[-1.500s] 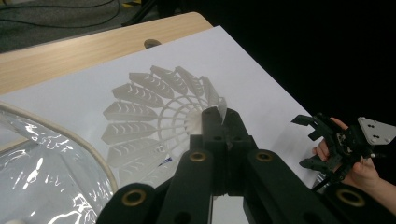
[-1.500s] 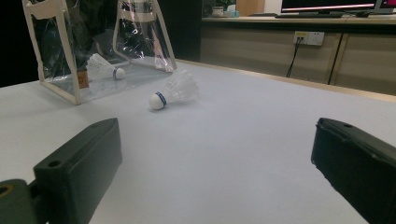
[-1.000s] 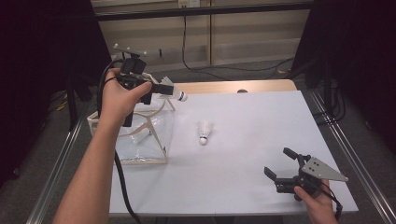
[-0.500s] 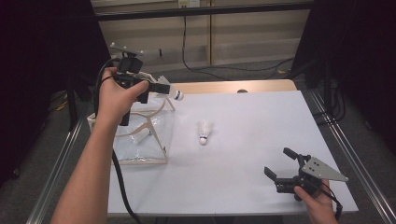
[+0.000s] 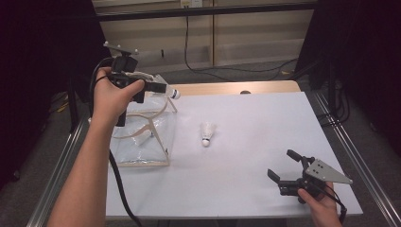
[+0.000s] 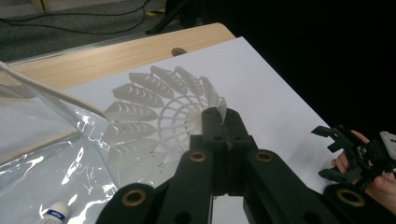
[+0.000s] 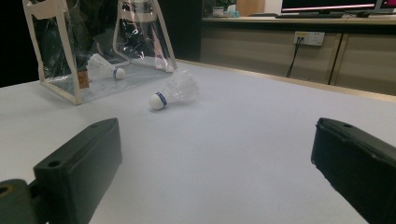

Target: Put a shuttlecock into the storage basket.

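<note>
White shuttlecock held by its skirt above the clear bag.

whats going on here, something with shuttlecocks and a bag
A person is loading shuttlecocks into a clear plastic bag at the left of the white table. The left gripper has its jaws shut on the skirt of a shuttlecock, held above the bag. One shuttlecock already in the bag lies on its side, and another on the table waits mid-table. The right gripper rests open near the front right corner.
</note>
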Motion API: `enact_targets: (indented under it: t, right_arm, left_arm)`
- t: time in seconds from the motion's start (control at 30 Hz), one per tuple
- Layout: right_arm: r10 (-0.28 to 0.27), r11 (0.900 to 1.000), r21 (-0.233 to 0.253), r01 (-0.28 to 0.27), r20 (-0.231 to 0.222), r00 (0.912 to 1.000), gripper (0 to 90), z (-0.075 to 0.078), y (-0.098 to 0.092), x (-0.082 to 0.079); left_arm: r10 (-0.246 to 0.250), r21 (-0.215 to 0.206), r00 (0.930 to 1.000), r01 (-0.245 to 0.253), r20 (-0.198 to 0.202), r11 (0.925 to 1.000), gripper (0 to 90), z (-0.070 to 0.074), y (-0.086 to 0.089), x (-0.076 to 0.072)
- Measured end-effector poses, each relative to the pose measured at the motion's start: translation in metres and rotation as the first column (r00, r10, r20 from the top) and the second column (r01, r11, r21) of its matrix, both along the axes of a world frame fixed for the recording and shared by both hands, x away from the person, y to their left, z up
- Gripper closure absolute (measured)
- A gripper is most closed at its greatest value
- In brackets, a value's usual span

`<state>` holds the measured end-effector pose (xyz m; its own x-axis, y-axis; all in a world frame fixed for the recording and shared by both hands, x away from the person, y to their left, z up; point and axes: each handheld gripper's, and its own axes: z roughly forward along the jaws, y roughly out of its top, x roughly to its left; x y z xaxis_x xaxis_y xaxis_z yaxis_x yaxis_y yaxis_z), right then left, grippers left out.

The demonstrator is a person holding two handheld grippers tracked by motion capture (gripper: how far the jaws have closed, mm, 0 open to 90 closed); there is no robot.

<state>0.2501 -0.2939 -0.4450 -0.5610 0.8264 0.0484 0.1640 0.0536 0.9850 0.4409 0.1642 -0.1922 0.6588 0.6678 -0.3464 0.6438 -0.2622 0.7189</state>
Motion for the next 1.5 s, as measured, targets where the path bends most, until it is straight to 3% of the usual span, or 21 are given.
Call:
enact_targets:
  t: [1.5]
  right_arm:
    - [-0.002,1.0,0.0,0.002,0.001,1.0,1.5,0.0,0.0,0.0]
  left_arm:
    - [0.116,0.018,0.9932,-0.116,0.011,0.993,90.0,0.004,0.036,0.008]
